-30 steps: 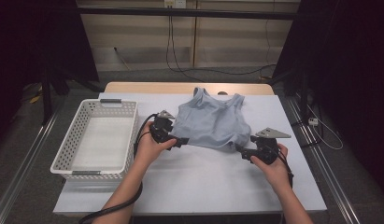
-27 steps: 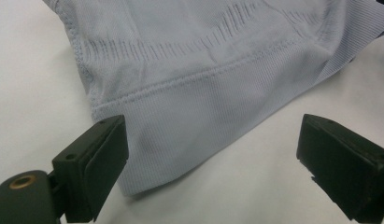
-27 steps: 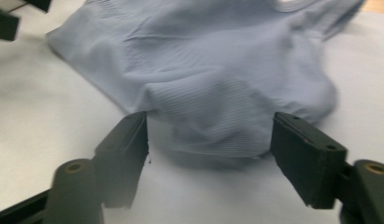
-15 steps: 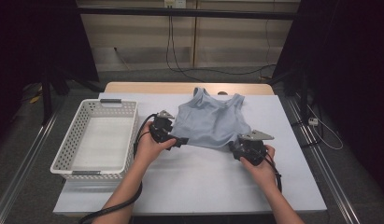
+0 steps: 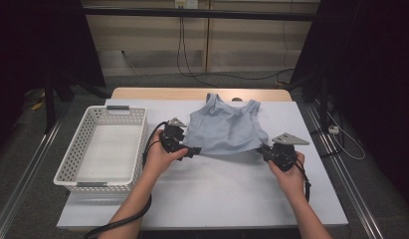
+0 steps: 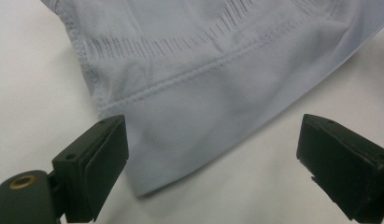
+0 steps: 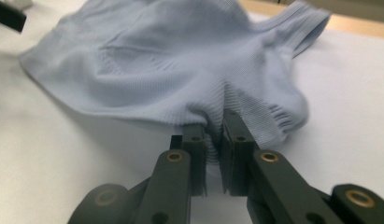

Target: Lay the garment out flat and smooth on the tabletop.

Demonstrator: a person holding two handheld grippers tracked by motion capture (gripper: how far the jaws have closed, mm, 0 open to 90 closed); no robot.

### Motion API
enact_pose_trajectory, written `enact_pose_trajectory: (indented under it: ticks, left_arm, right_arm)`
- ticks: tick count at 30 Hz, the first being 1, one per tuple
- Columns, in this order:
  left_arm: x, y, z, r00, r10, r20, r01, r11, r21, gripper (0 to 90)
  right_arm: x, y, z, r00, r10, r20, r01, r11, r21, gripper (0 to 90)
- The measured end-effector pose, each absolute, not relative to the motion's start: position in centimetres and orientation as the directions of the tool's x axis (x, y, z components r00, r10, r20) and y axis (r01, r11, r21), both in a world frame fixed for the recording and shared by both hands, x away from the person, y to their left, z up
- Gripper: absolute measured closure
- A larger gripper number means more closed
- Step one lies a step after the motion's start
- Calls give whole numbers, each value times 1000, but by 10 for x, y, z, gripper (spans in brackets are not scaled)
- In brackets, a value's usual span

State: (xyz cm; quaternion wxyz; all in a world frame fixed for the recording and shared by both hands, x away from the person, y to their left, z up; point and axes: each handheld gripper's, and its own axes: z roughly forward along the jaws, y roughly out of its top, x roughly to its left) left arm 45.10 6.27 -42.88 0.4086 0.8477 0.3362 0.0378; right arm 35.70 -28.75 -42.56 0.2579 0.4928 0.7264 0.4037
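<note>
I am working a pale blue tank top (image 5: 226,130) that is lying spread on the white desk (image 5: 217,194), its straps pointing away from me and its hem toward me. My right gripper (image 7: 213,133) is pinching the hem corner on its own side: the jaws are standing nearly together with a bunched fold of ribbed cloth squeezed between them, and the rest of the top is rising and spreading beyond the jaw tips. My left gripper (image 6: 213,154) is sitting at the opposite hem corner with its jaws standing wide apart; that corner is lying flat on the desk in the gap between them, closer to the jaw on the left of its view, and neither jaw is pressing on the cloth. A white slatted basket (image 5: 72,154) is standing on the desk just beyond my left gripper, on the side away from the top.
</note>
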Motion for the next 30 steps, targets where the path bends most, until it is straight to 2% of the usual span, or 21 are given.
enact_pose_trajectory:
  ticks: [8,30]
  left_arm:
    - [451,61,-431,772,597,-218,544,-444,712,93]
    - [454,60,-444,778,592,-212,548,-472,691,105]
  right_arm:
    - [354,-305,-411,-348,936,60,475,121,872,825]
    - [359,-306,-414,-341,937,78,474,100,875,814]
